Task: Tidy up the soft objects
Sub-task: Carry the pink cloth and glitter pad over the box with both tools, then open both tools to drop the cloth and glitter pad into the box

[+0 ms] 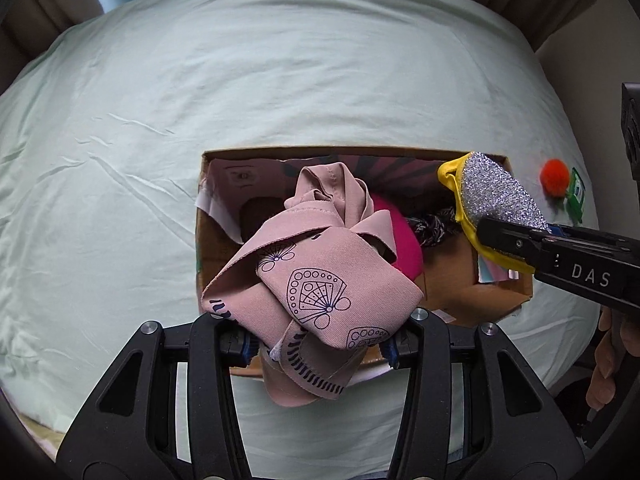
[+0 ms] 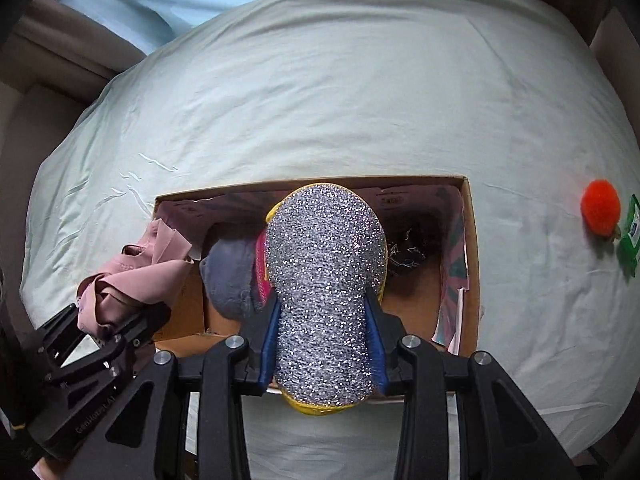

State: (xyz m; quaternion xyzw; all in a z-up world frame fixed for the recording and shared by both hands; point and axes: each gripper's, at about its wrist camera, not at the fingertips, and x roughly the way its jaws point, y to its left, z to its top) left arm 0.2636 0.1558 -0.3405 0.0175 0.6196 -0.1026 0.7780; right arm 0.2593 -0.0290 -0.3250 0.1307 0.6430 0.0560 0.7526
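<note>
Pink cloth (image 1: pixel 316 288), printed with dark fan shapes, bunched and pinched in left gripper (image 1: pixel 316 346), held over near-left part of box (image 1: pixel 500 294). Silver glitter sponge (image 2: pixel 326 280) with yellow edge, squeezed between right gripper (image 2: pixel 326 346) fingers (image 2: pixel 268 340), poised above box middle. Inside box: grey plush (image 2: pixel 230 280), magenta piece (image 1: pixel 400 236), dark yarn (image 1: pixel 432 226) toward right end. Box resting on pale green bedsheet (image 1: pixel 200 100), toward near edge. Orange pompom (image 2: pixel 600 208) and green packet (image 2: pixel 630 236) touching each other, on bedsheet well right of box.
</note>
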